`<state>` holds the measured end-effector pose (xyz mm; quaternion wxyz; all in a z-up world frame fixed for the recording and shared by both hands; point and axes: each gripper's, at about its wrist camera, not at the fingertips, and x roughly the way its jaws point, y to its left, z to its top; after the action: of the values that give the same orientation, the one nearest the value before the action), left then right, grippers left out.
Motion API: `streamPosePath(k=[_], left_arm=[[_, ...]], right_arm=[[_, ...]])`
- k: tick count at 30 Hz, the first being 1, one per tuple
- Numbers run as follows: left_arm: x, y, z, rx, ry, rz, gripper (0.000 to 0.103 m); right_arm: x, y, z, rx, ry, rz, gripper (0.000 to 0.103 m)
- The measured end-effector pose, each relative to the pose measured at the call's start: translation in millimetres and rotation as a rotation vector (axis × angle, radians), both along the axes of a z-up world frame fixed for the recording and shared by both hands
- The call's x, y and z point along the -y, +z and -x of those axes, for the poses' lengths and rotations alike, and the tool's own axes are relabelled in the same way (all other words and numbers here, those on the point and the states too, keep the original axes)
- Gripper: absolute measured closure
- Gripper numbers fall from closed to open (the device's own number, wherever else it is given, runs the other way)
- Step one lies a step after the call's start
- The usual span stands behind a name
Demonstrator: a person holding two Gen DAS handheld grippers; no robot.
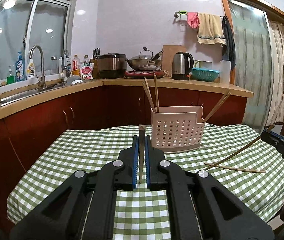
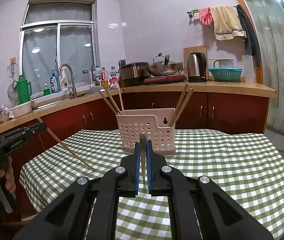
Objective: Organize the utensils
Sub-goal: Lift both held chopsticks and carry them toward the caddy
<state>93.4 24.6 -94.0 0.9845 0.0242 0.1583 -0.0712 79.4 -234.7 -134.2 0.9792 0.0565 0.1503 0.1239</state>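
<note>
Chopsticks are clamped in both hand-held grippers, yet each is seen almost end-on in its own view. In the left wrist view the left hand-held gripper [image 1: 141, 140] is closed on a chopstick [image 1: 141, 156] of which little beyond the squared end is made out. The same chopstick [image 2: 68, 146] is shown in full length only in the right wrist view, slanting down to the checked cloth of the counter [image 2: 221, 160]. The right hand-held gripper [image 2: 143, 140] is likewise closed on a second chopstick [image 2: 143, 160], whose curved length [image 1: 237, 154] is revealed only in the left wrist view, crossing a loose chopstick [image 1: 235, 168] lying on the cloth. The perforated holder [image 1: 176, 132] stands mid-counter, with more chopsticks [image 1: 151, 94] leaning inside, their lower ends hidden.
</note>
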Motion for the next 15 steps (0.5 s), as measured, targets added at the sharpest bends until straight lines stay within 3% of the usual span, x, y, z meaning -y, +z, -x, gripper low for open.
streamPosePath(k=[15], left_arm=[[0.6,12.6,-29.6,0.016,-0.023,0.023,0.096]], right_arm=[[-7.9,21.8,-37.0,0.011,0.019,0.009,0.096]])
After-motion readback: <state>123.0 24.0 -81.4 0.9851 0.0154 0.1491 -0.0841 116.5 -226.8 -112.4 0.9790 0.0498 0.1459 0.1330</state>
